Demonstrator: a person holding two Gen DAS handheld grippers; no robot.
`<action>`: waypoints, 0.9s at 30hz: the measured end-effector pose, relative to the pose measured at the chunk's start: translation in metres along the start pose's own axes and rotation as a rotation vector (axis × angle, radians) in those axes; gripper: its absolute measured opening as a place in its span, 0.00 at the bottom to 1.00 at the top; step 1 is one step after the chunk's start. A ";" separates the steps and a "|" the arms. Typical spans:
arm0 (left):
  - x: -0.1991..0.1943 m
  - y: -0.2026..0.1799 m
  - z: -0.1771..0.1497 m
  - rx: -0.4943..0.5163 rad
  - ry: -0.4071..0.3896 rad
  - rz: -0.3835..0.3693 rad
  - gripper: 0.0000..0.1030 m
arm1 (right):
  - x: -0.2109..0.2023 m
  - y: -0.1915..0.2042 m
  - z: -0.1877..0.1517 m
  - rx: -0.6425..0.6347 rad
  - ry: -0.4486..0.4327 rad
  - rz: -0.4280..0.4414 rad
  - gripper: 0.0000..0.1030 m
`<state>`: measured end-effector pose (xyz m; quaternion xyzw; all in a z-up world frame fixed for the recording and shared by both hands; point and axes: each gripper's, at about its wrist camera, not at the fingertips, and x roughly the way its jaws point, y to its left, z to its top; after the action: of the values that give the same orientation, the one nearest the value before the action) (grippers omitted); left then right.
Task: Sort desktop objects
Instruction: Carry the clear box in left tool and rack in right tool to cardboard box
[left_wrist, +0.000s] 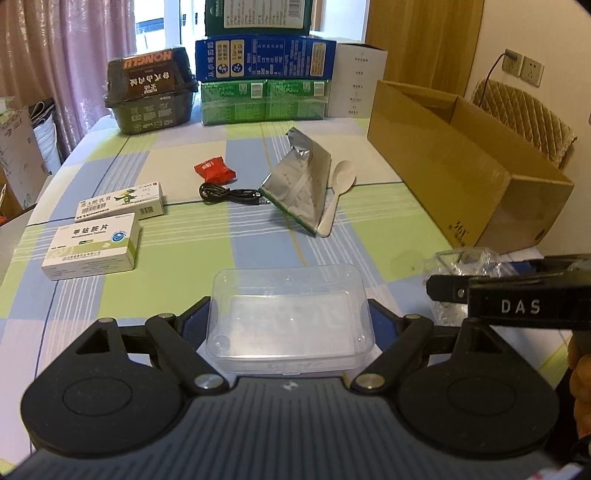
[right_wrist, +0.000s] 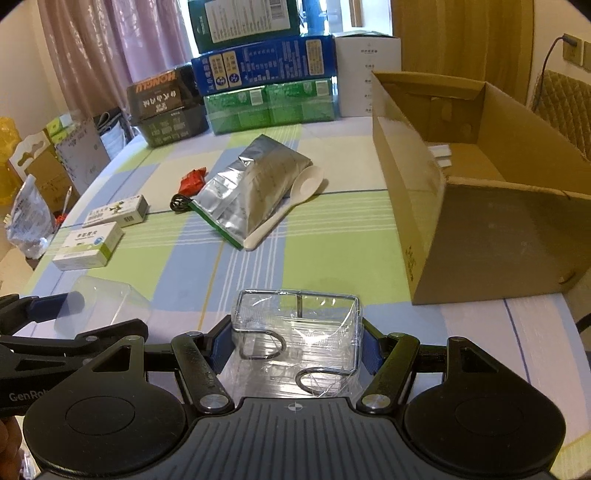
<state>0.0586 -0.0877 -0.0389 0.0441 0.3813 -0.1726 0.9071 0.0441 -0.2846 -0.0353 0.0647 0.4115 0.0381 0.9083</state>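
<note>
My left gripper (left_wrist: 290, 315) is shut on a clear plastic box (left_wrist: 291, 332), its blue pads (left_wrist: 194, 319) pressed against both short sides, low over the near edge of the checked tablecloth (left_wrist: 369, 221). My right gripper (right_wrist: 295, 338) is shut on a wire rack wrapped in clear film (right_wrist: 299, 325). The two grippers are side by side, and the clear plastic box (right_wrist: 107, 306) shows at the left of the right wrist view. An open cardboard box (right_wrist: 480, 192) lies on its side to the right, with small white items inside.
Mid-table lie a silver foil pouch (left_wrist: 299, 184), a white spoon (left_wrist: 338, 192), a red snack packet (left_wrist: 214, 170) and a black cable (left_wrist: 229, 194). Two medicine boxes (left_wrist: 92, 247) sit at the left. Stacked cartons (left_wrist: 264, 85) line the far edge.
</note>
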 end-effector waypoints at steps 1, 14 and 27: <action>-0.004 -0.001 0.001 -0.002 -0.004 0.001 0.80 | -0.003 0.000 -0.001 0.003 -0.002 0.002 0.62; -0.038 -0.028 0.015 0.017 -0.039 0.002 0.80 | -0.043 -0.019 0.007 0.030 -0.049 -0.009 0.62; -0.051 -0.075 0.056 0.095 -0.082 -0.054 0.80 | -0.089 -0.066 0.034 0.045 -0.126 -0.063 0.62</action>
<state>0.0375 -0.1557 0.0403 0.0696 0.3364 -0.2168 0.9138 0.0123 -0.3634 0.0427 0.0741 0.3561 -0.0040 0.9315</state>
